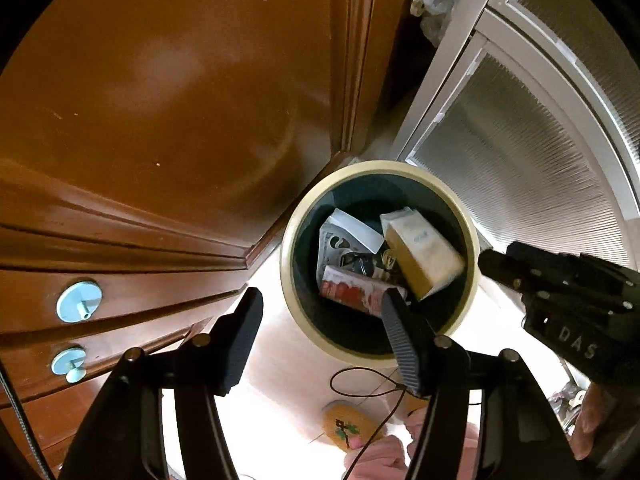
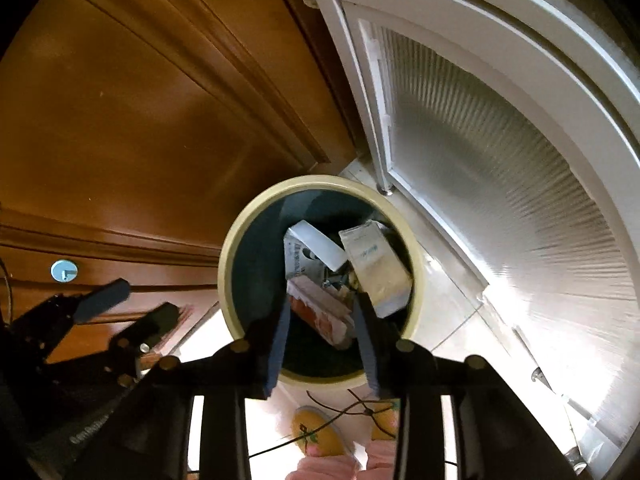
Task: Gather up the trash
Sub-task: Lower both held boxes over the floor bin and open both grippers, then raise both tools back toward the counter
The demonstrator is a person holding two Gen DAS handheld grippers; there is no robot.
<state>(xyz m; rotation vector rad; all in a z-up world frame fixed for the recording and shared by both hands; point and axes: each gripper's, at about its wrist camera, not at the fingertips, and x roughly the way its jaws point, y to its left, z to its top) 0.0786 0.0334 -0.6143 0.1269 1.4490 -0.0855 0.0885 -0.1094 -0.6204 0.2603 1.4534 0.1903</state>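
- Left wrist view: my left gripper is spread, empty, above the round bin.
- Bin holds a yellow box, a red packet and white paper.
- My right gripper is spread, nothing pinched, over the bin.

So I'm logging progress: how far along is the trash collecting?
Done: a yellow box, a red packet and papers lie in the bin. In hand: nothing; left gripper and right gripper hang open above it. No loose trash shows elsewhere.

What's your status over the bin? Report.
Left gripper open, empty. Right gripper open, empty. Trash bin holds yellow box, red packet. Nothing blocking.
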